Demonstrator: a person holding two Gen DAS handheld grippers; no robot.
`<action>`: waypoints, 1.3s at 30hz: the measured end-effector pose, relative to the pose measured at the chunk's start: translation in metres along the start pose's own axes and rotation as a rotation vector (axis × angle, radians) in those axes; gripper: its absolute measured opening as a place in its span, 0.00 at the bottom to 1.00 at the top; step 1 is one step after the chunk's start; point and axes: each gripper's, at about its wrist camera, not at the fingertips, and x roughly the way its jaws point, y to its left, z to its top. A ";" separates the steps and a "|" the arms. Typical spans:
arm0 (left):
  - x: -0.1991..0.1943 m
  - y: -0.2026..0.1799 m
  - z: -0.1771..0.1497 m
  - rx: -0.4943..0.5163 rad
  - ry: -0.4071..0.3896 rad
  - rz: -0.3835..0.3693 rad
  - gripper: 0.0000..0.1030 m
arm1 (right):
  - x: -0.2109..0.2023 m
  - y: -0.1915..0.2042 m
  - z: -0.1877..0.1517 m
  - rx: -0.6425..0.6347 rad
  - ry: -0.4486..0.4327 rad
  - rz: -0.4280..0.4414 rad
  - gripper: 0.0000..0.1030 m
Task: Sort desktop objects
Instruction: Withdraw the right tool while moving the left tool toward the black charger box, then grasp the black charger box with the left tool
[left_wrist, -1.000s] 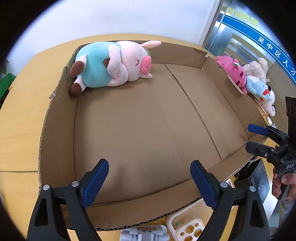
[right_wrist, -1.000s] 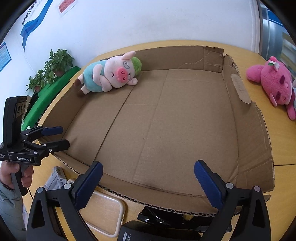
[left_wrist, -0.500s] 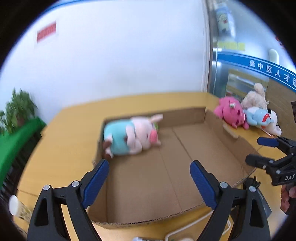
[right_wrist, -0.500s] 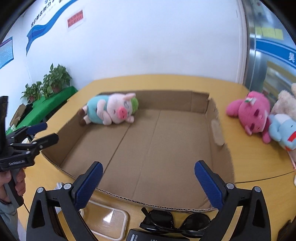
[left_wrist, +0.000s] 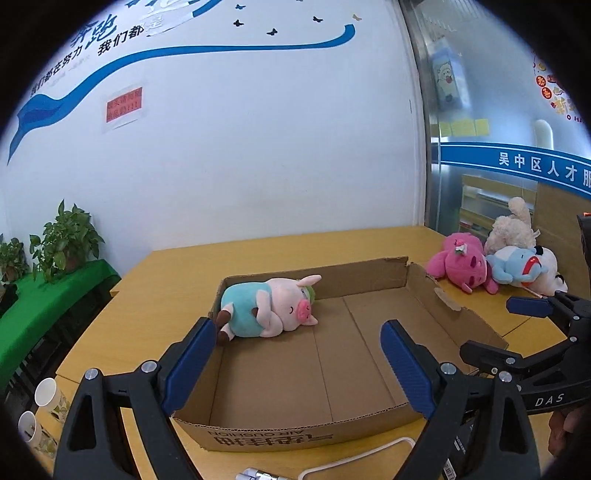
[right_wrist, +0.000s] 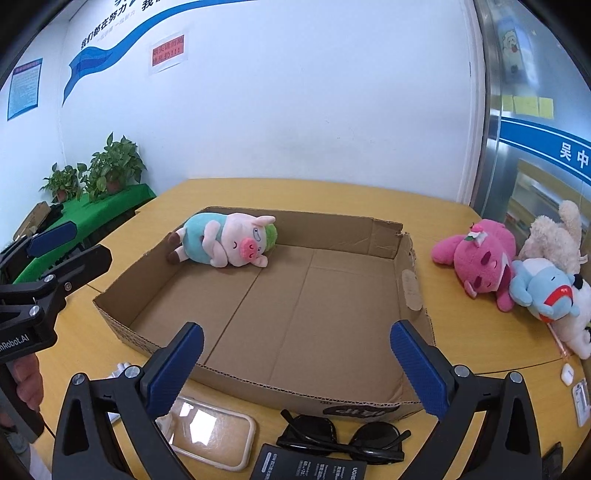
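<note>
Both my grippers are hanging over the near edge of the yellow surface (right_wrist: 369, 192), and both sets of jaws are spread wide with nothing in them. My left gripper (left_wrist: 295, 363) has its blue pads framing the shallow cardboard box (left_wrist: 369, 430), and my right gripper (right_wrist: 297, 363) frames the same box (right_wrist: 288, 397) from a bit further right.

Straight ahead of both jaws, at the far left corner inside the box, the pig plush (right_wrist: 225, 240) in the teal outfit lies on its side, snout toward me. Rest of the box floor is bare cardboard.

Off to the right of my right jaws, outside the box on the surface, there's a heap of toys: a pink plush (right_wrist: 480, 258), a light blue plush (right_wrist: 543, 291) leaning on it, and a cream plush (right_wrist: 554, 236) behind them.

Right under my right jaws, between me and the box's near wall, sit black sunglasses (right_wrist: 343, 439), a clear phone case (right_wrist: 210, 439) under the left pad, and a dark flat box (right_wrist: 310, 467) with print on it. Below my left jaws I can see a white cable (left_wrist: 354, 458), and two paper cups (left_wrist: 40, 410) way off left.
</note>
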 end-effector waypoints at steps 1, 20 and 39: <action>-0.002 0.000 -0.001 -0.003 0.003 -0.006 0.89 | -0.001 0.000 -0.001 -0.001 -0.001 0.000 1.00; -0.002 -0.020 -0.063 -0.089 0.248 -0.311 0.89 | -0.034 -0.013 -0.083 -0.076 0.110 0.031 1.00; 0.040 -0.074 -0.125 -0.119 0.546 -0.577 0.88 | 0.001 -0.023 -0.160 -0.018 0.389 0.311 0.98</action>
